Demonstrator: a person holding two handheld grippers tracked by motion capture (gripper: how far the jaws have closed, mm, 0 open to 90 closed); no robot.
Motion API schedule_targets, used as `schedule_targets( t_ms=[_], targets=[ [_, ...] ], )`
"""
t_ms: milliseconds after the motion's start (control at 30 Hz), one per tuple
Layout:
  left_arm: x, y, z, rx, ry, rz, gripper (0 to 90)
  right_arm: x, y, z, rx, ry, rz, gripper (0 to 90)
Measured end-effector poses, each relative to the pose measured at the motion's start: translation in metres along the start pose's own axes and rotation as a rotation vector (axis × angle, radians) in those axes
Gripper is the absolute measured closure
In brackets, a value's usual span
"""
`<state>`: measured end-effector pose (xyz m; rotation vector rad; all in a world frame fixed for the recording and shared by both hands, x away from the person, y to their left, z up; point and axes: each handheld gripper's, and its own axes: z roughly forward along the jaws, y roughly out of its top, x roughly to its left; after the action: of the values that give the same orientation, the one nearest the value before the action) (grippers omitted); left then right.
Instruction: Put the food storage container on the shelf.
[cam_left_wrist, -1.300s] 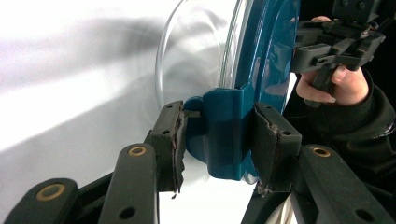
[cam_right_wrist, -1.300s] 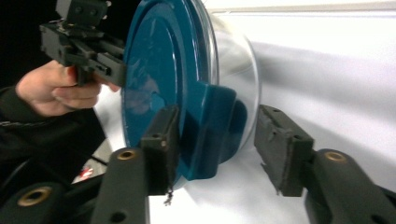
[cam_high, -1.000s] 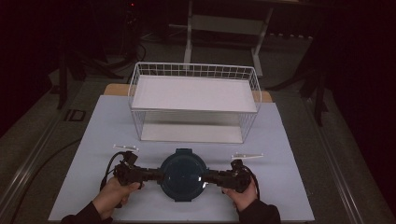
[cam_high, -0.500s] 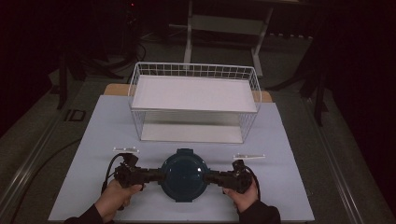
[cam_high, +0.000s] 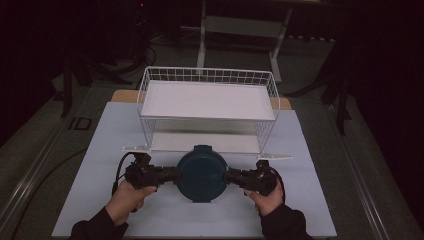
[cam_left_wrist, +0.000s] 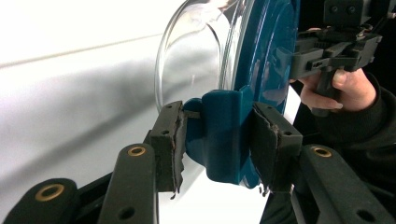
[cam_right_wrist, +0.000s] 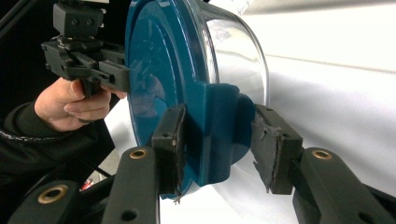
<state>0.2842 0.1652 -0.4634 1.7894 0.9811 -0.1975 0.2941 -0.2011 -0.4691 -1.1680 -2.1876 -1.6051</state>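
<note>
A round glass bowl with a dark blue lid (cam_high: 201, 173) is held between both grippers in front of the wire basket. The left gripper (cam_high: 171, 175) is shut on the lid's left tab, with both pads pressed against the blue tab (cam_left_wrist: 219, 135). The right gripper (cam_high: 230, 176) is shut on the opposite tab (cam_right_wrist: 224, 130). The clear glass body (cam_left_wrist: 196, 56) shows behind the lid in the left gripper view, and the glass (cam_right_wrist: 238, 51) also bulges past the lid in the right gripper view. A hand grips each gripper.
A white wire basket (cam_high: 207, 75) with a white shelf board stands just beyond the bowl on the white mat (cam_high: 310, 150). Two small white strips lie at the basket's front corners. Dark floor and stand legs surround the table.
Both grippers have carried the lidded bowl away from the person, closer to the front of the wire basket. Both grips are unchanged.
</note>
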Motion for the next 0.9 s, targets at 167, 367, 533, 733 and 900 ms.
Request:
schedule_targets(
  t_ms=[167,367,533,733,900],
  targets=[
    [0.001,0.014,0.004,-0.032,0.007,0.032,56.7,-0.005,0.015,-0.005,-0.018,-0.007,-0.026,56.6],
    [0.008,0.025,0.013,-0.06,0.012,0.049,56.7,-0.016,0.028,-0.005,-0.021,-0.011,-0.037,56.4],
    [0.018,0.03,0.023,-0.073,0.013,0.054,56.7,-0.028,0.035,-0.003,-0.03,-0.027,-0.049,56.3],
    [0.031,0.036,0.038,-0.081,0.019,0.054,56.7,-0.045,0.041,0.0,-0.028,-0.046,-0.058,56.3],
    [0.046,0.04,0.05,-0.095,0.006,0.041,56.6,-0.06,0.046,0.004,-0.032,-0.061,-0.053,56.3]
  ],
)
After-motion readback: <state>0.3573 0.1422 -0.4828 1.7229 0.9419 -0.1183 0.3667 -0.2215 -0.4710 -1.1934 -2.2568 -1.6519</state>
